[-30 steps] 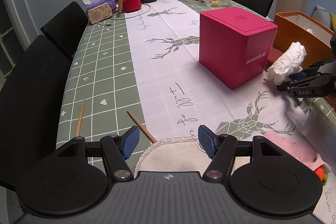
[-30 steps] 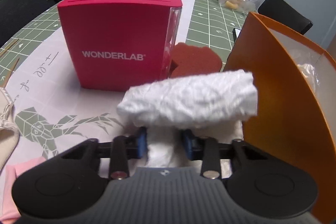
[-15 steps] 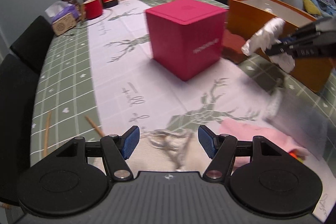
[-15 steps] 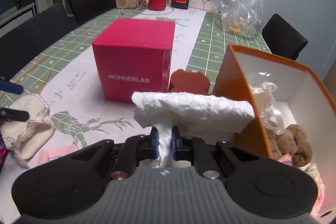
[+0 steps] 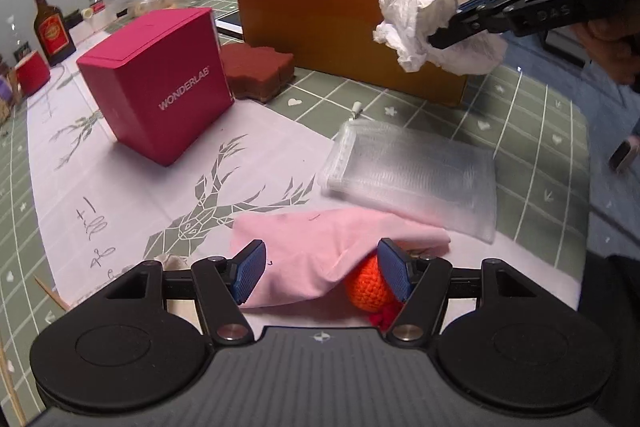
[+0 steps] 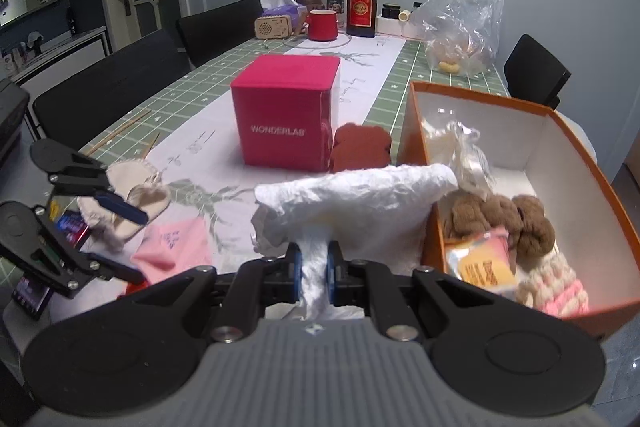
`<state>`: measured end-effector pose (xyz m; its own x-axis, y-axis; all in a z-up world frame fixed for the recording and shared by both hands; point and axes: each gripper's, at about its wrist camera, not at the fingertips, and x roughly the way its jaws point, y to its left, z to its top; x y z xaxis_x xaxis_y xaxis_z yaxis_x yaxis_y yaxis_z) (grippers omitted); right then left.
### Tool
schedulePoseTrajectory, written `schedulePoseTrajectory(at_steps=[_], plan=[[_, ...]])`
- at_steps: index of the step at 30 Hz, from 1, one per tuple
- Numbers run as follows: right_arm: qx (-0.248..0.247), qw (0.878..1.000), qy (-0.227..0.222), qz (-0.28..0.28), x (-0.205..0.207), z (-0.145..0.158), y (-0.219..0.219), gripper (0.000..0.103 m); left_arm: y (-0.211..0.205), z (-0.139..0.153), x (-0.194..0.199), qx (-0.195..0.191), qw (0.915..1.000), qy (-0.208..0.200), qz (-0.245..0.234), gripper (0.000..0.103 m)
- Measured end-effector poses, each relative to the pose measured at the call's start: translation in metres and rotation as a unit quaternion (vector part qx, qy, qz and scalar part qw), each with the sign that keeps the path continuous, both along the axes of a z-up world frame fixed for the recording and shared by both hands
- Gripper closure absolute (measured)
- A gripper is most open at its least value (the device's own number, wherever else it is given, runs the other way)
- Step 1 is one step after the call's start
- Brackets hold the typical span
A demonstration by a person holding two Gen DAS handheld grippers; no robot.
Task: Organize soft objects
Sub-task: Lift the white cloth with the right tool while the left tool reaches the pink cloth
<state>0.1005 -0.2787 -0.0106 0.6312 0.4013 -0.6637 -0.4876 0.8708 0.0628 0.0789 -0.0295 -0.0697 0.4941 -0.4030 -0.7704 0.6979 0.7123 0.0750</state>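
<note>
Right gripper (image 6: 311,277) jaws just closed on lifted tissue (image 6: 352,203).

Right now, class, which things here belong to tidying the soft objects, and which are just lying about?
Belongs:
white crumpled cloth
orange box
pink cloth
orange crocheted ball
cream pouch

Lying about:
red cube box
bottle
red mug
</note>
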Motion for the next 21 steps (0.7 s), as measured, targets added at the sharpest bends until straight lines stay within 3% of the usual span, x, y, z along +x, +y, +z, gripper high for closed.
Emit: schedulePoseTrajectory(at_steps=[5,9,16,21], plan=[[0.001,1.0,0.003,0.005,-0.019,-0.008,-0.009,0.092,0.005,0.001,0.005,0.009,0.9999,0.003,-0.011,0.027],[0.002,1.0,0.005,0.006,-0.027,-0.012,-0.015,0.092,0.015,0.002,0.016,0.004,0.9998,0.011,0.017,0.027],[0.003,1.0,0.012,0.002,-0.029,-0.017,-0.013,0.091,0.017,-0.017,0.04,-0.05,0.9928,0.085,0.068,0.027],[0.002,1.0,0.013,0.012,-0.032,-0.019,-0.004,0.09,0.006,-0.03,0.053,-0.005,0.9894,0.108,0.097,0.023]])
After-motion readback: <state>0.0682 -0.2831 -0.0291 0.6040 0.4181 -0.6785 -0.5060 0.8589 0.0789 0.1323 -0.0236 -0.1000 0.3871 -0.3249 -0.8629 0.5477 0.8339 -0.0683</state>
